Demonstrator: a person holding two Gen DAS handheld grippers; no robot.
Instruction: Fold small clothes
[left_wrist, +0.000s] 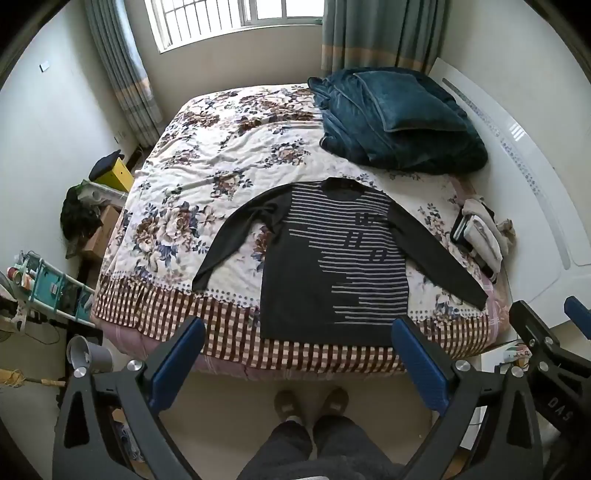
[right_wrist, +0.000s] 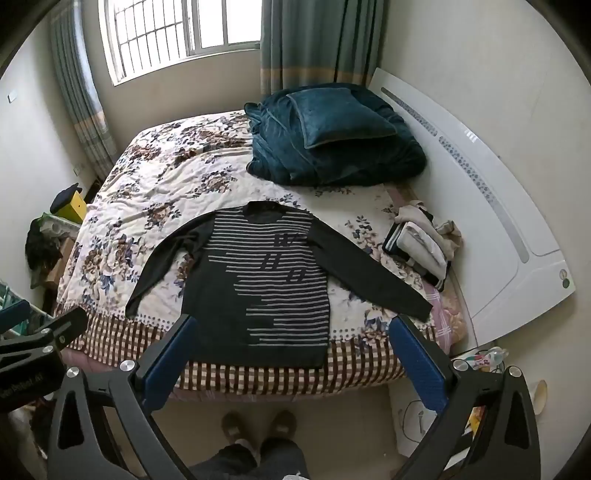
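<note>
I held my left gripper (left_wrist: 297, 339) and right gripper (right_wrist: 291, 338) wide and empty above the bed's (left_wrist: 221, 155) near edge, where the sweater (left_wrist: 325, 258) lay apparently flat, sleeves spread, awaiting its first sleeve fold.

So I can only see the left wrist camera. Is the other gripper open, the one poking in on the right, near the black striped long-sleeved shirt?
Observer: Yes. The right wrist view shows the right gripper with its blue pads wide apart and nothing between them.
Operator: Ok, and is there anything on the near end of the big white headboard?
Observer: Yes, a small round green-and-beige mark sits at the near corner of the glossy white headboard.
</note>
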